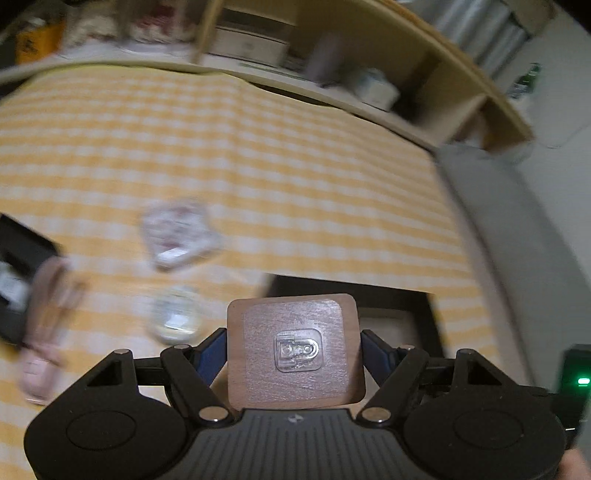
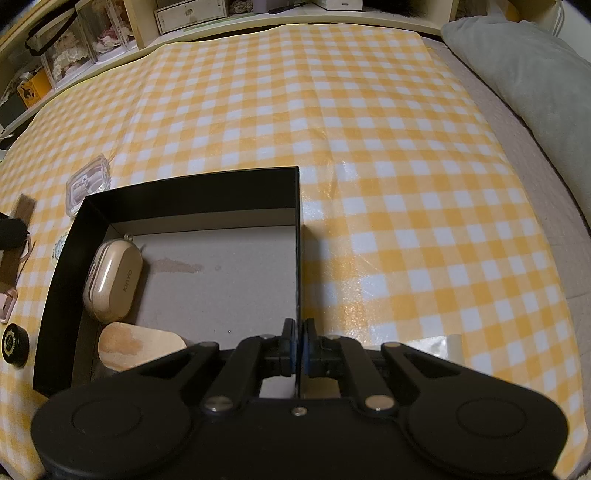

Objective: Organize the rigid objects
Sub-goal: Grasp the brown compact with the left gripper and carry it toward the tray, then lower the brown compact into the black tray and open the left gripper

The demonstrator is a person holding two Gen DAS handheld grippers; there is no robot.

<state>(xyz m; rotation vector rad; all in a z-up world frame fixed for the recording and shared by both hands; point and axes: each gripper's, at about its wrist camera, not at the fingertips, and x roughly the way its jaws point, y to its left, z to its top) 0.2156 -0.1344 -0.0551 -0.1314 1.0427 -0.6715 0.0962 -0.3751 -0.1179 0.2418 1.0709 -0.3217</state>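
My left gripper [image 1: 293,350] is shut on a brown square wooden plate [image 1: 295,325] with a clear plastic hook stuck to its face; its blue pads [image 1: 212,354] press the plate's two sides. The view is blurred, and the plate is held above the checked cloth in front of the black box [image 1: 391,295]. My right gripper [image 2: 298,349] is shut on the right wall of the black box [image 2: 192,192]. Inside the box lie a beige earbud case [image 2: 114,280] and a flat oval wooden piece [image 2: 140,345].
On the yellow checked cloth [image 2: 369,147] left of the box lie a clear plastic case [image 2: 88,184], a black round tin [image 2: 14,345] and a pink item [image 1: 40,332]. Shelves [image 2: 184,14] run along the far edge. A grey pillow [image 2: 524,74] lies at right.
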